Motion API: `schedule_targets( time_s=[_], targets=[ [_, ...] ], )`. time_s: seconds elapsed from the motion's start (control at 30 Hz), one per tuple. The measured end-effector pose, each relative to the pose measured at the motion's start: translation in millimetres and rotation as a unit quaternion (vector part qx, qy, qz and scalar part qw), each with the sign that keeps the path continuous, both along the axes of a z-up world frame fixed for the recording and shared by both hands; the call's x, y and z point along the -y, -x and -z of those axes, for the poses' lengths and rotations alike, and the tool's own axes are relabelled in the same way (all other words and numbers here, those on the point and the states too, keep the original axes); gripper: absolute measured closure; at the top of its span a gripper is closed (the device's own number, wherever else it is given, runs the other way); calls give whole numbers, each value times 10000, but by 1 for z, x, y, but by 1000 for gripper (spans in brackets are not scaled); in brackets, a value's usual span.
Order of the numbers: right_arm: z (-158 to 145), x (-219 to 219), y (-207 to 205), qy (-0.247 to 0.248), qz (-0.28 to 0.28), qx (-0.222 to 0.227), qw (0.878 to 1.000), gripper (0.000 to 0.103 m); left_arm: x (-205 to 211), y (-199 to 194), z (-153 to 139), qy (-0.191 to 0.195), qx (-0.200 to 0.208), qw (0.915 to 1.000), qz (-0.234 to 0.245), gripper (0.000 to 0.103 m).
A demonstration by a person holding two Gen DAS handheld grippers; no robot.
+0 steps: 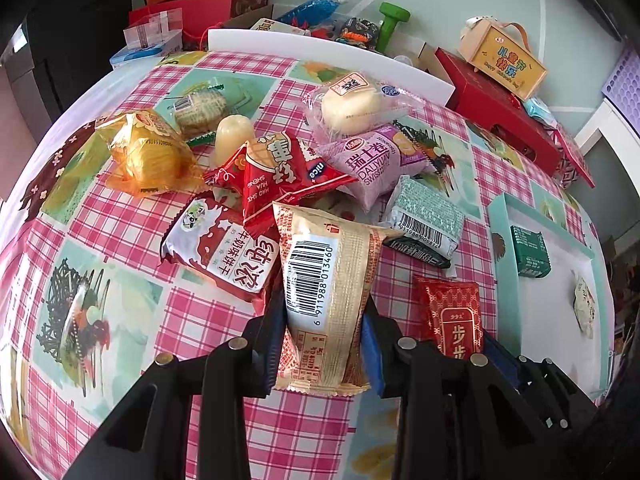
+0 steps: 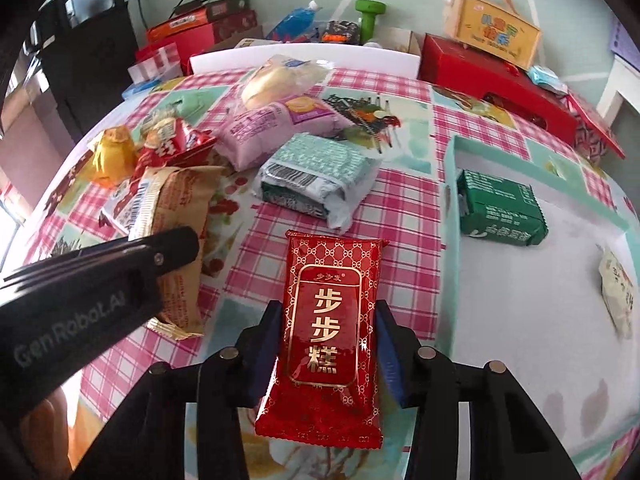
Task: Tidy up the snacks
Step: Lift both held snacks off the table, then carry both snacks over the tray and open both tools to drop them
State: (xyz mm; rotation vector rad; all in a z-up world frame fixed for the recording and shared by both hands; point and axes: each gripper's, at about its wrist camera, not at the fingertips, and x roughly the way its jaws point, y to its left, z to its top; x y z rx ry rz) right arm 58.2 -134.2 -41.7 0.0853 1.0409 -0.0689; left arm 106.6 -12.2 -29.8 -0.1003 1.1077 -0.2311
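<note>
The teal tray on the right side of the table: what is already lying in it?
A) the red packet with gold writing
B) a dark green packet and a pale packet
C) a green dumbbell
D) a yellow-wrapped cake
B: in the right wrist view the teal tray holds a dark green packet near its far corner and a pale packet further right, apart from each other.

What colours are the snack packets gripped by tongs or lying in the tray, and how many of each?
Beige packet, in left tongs: 1
Red packet, in right tongs: 1
Green packet, in tray: 1
Cream packet, in tray: 1
Total: 4
</note>
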Motion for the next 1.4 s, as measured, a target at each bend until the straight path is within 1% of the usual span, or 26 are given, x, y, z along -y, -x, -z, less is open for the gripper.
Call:
schedule_targets(
  time_s=[0.13,0.23,0.37,0.53,0.7,0.87,1.0,1.1,1.2,1.23,1.4],
  targets=[
    [-7,6,4,-318,49,93,9994,56,1,1,-3,-9,31,10000,-7,67],
    [-16,9,5,-400,78,259,9988,56,2,3,-8,3,110,9999,3,67],
    [-29,14,10,-554,112,419,9975,56,3,7,-21,81,281,9996,50,67],
    [-51,24,20,-626,245,774,9947,56,7,15,-42,161,591,9981,112,67],
    [-64,45,28,-619,534,908,9925,56,19,22,-56,223,773,9965,239,67],
    [-68,85,39,-484,1147,896,9882,56,49,29,-64,291,937,9937,538,67],
    [-69,125,53,-298,1766,846,9802,56,82,36,-65,347,971,9901,952,67],
    [-68,157,67,-251,2245,799,9709,56,108,41,-65,368,992,9865,1251,67],
    [-69,187,84,-176,2704,798,9593,56,131,49,-63,358,1014,9822,1541,67],
    [-69,199,91,-129,2895,799,9537,56,138,51,-62,339,1011,9810,1619,67],
    [-69,240,121,-97,3526,796,9323,56,172,62,-56,272,1000,9739,2022,67]
  ],
)
